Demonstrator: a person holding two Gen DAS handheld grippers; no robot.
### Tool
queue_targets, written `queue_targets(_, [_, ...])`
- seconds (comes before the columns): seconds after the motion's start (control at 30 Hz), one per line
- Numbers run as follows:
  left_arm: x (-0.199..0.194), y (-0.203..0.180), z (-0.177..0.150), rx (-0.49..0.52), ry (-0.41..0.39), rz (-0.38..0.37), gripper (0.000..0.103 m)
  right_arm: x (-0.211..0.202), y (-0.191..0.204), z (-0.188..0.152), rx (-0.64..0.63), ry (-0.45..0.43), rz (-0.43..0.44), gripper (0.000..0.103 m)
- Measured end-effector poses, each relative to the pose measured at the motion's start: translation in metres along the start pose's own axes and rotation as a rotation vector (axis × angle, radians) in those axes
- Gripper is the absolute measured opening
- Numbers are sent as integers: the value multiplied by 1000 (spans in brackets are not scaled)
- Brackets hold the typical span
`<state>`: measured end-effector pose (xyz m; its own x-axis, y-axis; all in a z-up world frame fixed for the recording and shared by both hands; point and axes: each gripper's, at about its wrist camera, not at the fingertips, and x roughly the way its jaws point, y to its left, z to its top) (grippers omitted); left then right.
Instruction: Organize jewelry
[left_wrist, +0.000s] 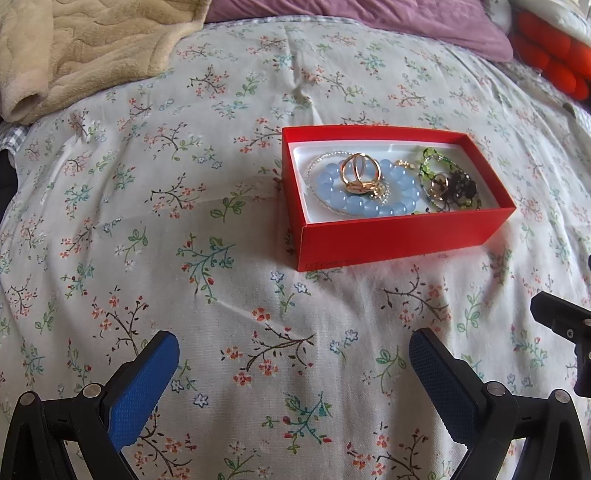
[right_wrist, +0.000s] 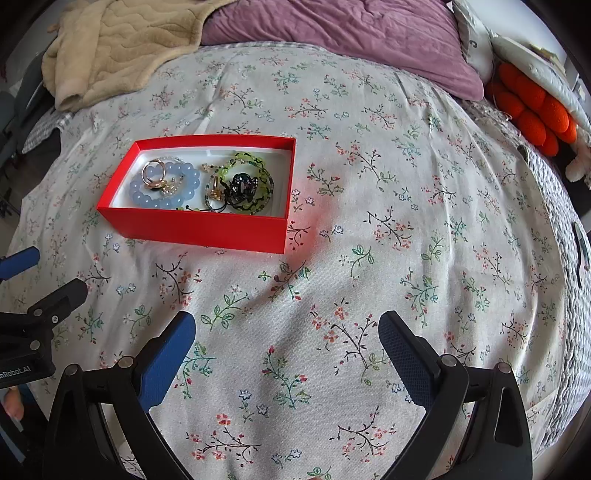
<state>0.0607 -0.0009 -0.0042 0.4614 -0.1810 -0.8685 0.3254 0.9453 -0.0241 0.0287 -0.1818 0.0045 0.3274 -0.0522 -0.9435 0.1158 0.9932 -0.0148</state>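
Jewelry: lying heaped inside open red cardboard box (left_wrist: 402, 236) on floral bedsheet (left_wrist: 184, 184).
Left gripper (left_wrist: 293, 373): gaping wide, holding nothing.
Right gripper (right_wrist: 286, 354): gaping wide, holding nothing.

- Daylight, bright and even across the floral bedspread (left_wrist: 229, 155); colours read true.
- The red box (right_wrist: 199, 225) throws a pink glow on the cloth at its right corner.
- Soft shadows only.
- Strong fisheye bowing; dark corners in the right wrist view.
- Far edges slightly soft.

Left gripper (left_wrist: 293, 360), right gripper (right_wrist: 286, 338) — jaws wide, empty
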Motion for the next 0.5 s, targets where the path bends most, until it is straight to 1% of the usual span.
queue_targets(0.27, [2,-1,-1,-1,4,6,102,-4,-1,-1,0,-9,4,101])
queue_targets(0.5, [0,-1,-1,5,5,-7,102,-7,-1,-1,-2,-14,2,101])
